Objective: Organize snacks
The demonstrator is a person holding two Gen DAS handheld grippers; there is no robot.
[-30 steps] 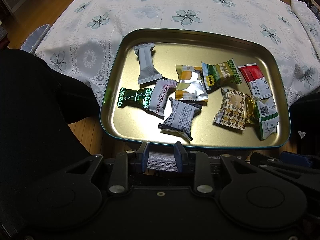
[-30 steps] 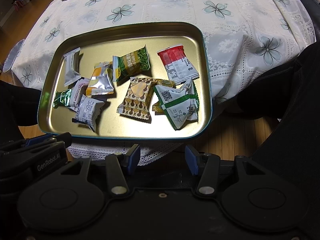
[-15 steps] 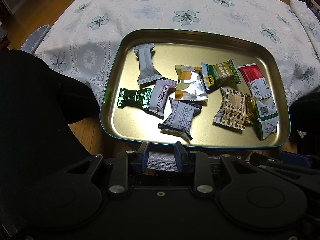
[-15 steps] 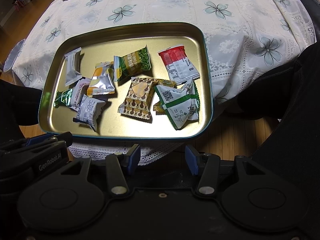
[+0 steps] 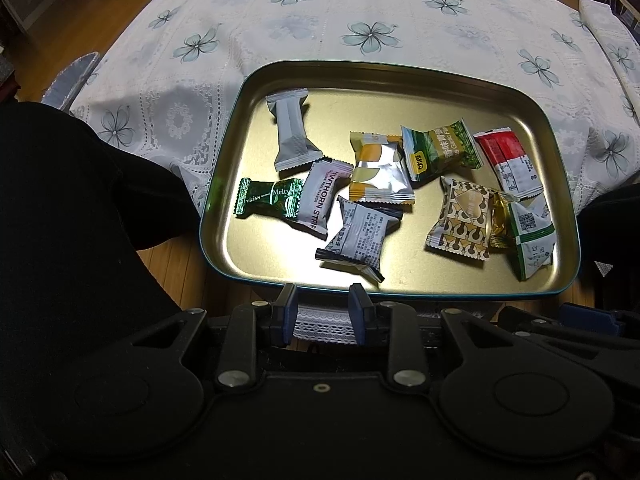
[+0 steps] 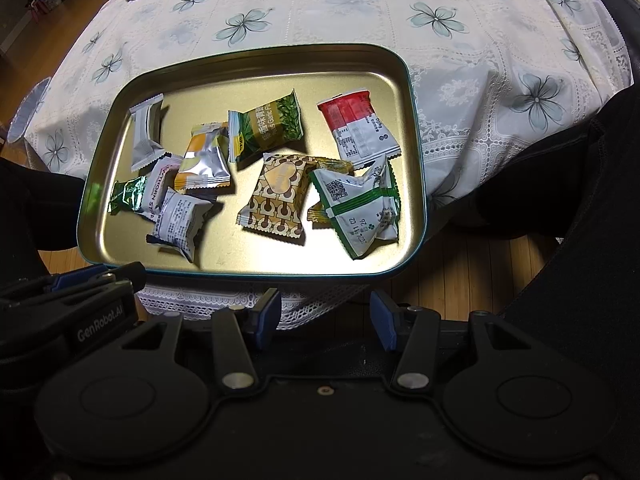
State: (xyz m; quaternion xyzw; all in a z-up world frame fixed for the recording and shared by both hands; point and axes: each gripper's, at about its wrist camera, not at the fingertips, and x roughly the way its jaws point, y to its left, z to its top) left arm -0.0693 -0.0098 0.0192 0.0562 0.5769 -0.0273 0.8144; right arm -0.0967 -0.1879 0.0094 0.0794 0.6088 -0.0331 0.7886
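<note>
Snacks: nine wrapped snacks (image 5: 376,236) lie in the gold tray (image 5: 224,184) on the bench (image 5: 360,12).
Left hand-held gripper (image 5: 322,310): fingers apart, empty, near the tray's edge.
Right hand-held gripper (image 6: 326,312): fingers wide apart, empty.

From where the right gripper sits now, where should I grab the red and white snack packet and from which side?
Take the red and white packet across its two long edges near the middle, coming down from above. It lies flat in the tray, apart from the other packets, so the right gripper, open now, likely has room on both sides.
</note>
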